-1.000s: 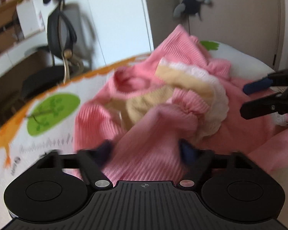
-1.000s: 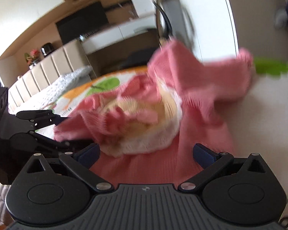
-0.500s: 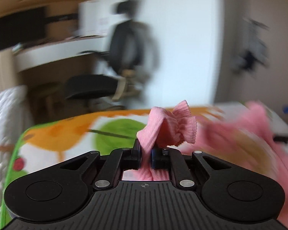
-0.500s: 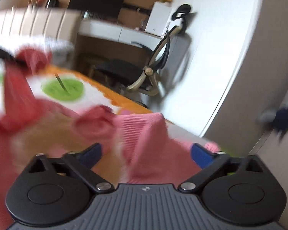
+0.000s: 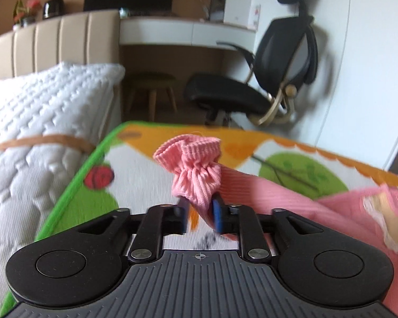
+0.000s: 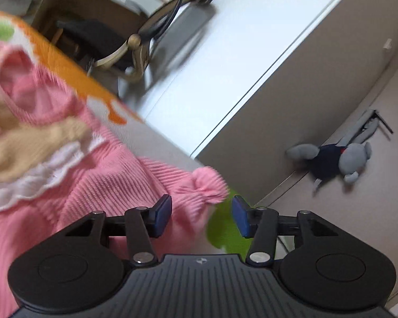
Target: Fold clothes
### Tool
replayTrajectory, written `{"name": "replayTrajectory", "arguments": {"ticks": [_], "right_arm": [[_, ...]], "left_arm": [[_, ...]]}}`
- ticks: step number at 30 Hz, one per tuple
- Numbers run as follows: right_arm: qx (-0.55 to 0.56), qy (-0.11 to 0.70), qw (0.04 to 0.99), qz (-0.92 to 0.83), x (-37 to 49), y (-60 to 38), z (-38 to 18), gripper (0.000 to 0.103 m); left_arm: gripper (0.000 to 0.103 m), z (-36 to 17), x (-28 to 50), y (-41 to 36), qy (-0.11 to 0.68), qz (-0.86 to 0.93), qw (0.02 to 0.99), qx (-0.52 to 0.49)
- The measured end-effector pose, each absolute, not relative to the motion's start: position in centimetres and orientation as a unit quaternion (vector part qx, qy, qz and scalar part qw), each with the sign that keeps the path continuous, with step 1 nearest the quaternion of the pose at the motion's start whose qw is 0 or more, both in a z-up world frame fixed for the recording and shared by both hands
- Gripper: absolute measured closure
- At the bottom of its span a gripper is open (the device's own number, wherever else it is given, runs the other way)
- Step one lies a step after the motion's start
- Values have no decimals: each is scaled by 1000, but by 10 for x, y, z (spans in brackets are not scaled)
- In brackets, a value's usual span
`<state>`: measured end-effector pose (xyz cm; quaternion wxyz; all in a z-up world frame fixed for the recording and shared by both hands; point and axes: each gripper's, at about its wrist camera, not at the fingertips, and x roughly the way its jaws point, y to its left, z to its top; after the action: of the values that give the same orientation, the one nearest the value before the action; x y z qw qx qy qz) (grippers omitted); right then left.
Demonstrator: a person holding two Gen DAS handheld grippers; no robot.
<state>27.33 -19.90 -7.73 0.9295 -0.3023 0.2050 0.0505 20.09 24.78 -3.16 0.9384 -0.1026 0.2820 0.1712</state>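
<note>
Jaws of the left gripper [image 5: 199,217] stand slightly parted with a gathered cuff [image 5: 192,159] of the pink ribbed garment [image 6: 98,185] between them. Right gripper [image 6: 201,212] gapes wide around another cuff [image 6: 208,182]. Both sleeves lie on the play mat [image 5: 135,169]. At 1 o'clock stands an office chair [image 5: 265,79]; at 9, a quilted mattress [image 5: 39,122].

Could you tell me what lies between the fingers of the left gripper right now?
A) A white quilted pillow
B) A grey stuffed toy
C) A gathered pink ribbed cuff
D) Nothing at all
C: in the left wrist view, the gathered pink ribbed cuff rises from between the fingers of the left gripper, resting against the right-hand blue pad while a gap shows beside the left one.
</note>
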Motion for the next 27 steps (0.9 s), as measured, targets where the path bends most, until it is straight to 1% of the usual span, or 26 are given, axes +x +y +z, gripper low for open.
{"name": "replayTrajectory", "arguments": {"ticks": [2,4,5,8,11,14,15,16,17,21,22,23,27], "right_arm": [[-246,200,943,106,234,-210,-52,54],[-228,201,936,179,183,-206,-41,54],[-220,201,930,216,156,-203,-36,54],[-207,224,894,328,89,-186,-37,54],[-188,250,862,398,53,-168,-49,54],[-202,249,859,399,45,-152,-63,54],[-207,249,861,393,45,-148,-69,57],[-212,248,863,387,44,-144,-74,82],[-203,243,872,372,50,-145,-71,99],[-149,203,902,350,55,-155,-38,99],[-152,194,903,352,51,-154,-33,99],[-160,189,901,356,47,-152,-29,99],[-206,196,872,400,22,-139,-35,96]], "left_arm": [[40,-32,188,248,298,140,938,-108],[28,-28,169,236,308,100,942,-92],[26,-27,159,226,311,79,944,-78],[23,-17,127,188,311,-9,950,-28],[20,-9,94,141,296,-102,949,34],[18,-13,69,95,296,-175,936,79],[17,-18,64,80,302,-188,929,99],[16,-25,62,69,306,-191,925,122],[16,-29,60,60,308,-187,922,141],[16,-32,68,50,308,-147,929,142],[14,-30,70,48,298,-139,934,142],[9,-29,74,44,291,-142,934,149],[9,-25,98,24,285,-173,928,168]]}}
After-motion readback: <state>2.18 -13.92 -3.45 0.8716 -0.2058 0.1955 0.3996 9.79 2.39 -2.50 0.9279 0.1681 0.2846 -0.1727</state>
